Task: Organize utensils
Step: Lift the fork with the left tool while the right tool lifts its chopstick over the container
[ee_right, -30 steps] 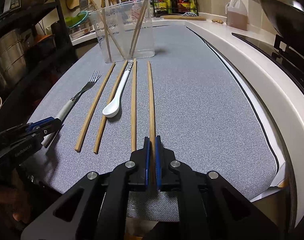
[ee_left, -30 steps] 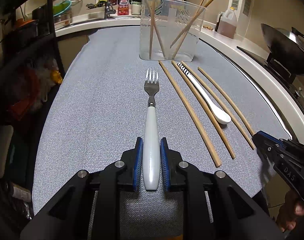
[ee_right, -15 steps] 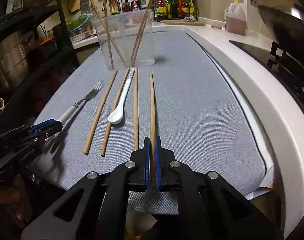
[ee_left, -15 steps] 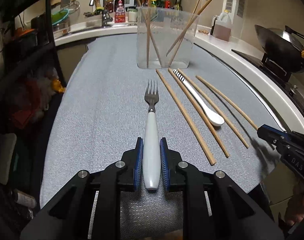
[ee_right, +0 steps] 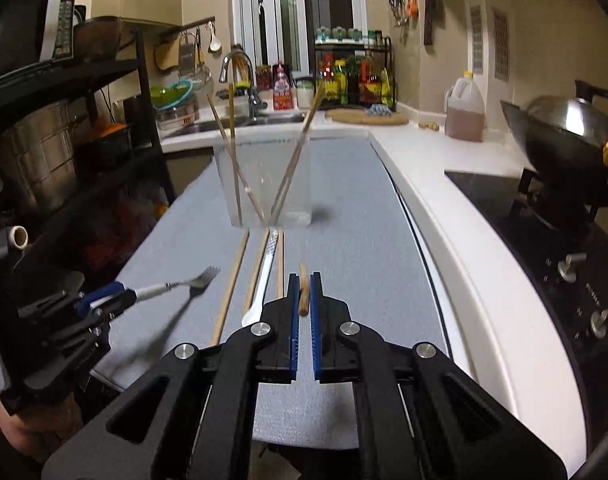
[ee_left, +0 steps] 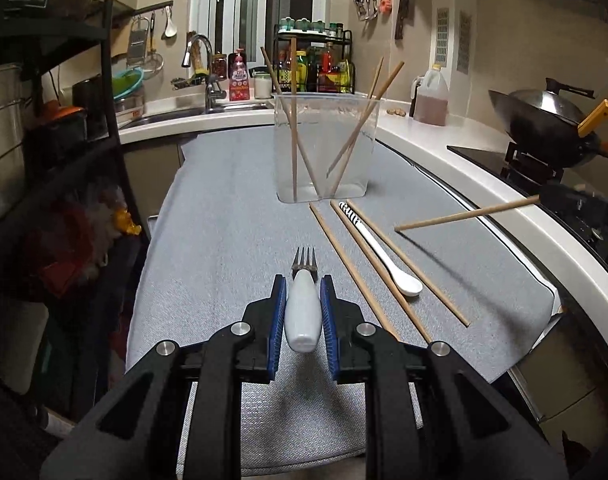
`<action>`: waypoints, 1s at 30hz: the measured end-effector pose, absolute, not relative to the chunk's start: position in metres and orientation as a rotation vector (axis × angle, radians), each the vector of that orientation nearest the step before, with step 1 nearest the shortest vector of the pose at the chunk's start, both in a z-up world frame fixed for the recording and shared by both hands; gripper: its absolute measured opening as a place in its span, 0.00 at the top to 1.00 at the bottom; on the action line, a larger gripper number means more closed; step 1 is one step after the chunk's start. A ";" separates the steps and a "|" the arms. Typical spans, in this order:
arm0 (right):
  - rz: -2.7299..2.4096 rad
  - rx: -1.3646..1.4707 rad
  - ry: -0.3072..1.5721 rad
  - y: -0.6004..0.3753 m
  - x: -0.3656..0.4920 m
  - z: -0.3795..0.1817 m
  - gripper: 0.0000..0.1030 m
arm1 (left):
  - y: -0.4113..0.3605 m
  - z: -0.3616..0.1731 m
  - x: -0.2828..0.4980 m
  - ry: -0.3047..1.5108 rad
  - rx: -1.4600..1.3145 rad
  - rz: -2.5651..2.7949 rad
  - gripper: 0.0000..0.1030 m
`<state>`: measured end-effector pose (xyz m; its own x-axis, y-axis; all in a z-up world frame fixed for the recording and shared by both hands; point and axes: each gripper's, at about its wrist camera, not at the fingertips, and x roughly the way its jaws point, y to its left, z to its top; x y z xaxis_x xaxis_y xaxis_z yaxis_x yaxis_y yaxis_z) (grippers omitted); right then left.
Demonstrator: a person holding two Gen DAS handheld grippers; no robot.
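The left gripper (ee_left: pixel 302 292) clamps the smooth white handle of a metal fork (ee_left: pixel 302 300), lifted above the woven grey mat (ee_left: pixel 224 240). The right gripper (ee_right: pixel 304 286) pinches a thin wooden chopstick (ee_right: pixel 303 290). At 12 o'clock stands a clear plastic container (ee_left: pixel 323 148); three chopsticks (ee_left: pixel 345 264) and a white spoon (ee_left: pixel 387 266) lie before it.

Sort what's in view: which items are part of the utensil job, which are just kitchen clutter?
Job:
- fork, in left gripper
- chopstick, in right gripper
- three chopsticks on mat
- white spoon
- clear container with four chopsticks

Clutter:
- wok
- oil jug
- spice rack
- tap
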<state>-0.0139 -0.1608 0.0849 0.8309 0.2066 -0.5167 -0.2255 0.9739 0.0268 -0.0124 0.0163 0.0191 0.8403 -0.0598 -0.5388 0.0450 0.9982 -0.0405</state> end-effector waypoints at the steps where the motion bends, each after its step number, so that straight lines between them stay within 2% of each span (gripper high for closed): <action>1: 0.232 -0.040 0.529 -0.161 -0.012 0.091 0.95 | 0.017 0.020 -0.012 0.568 -0.029 -0.055 0.83; 18: 0.260 -0.027 0.429 -0.156 0.011 0.147 0.95 | 0.039 0.064 0.004 0.530 -0.082 -0.077 0.83; 30: 0.289 -0.024 0.473 -0.152 0.035 0.166 0.95 | 0.055 0.106 0.033 0.527 -0.102 -0.103 0.83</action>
<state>0.0353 -0.1515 0.1659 0.8504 0.2686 -0.4525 -0.2797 0.9591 0.0436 0.0330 0.0546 0.1056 0.8594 -0.1241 -0.4960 0.0717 0.9898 -0.1234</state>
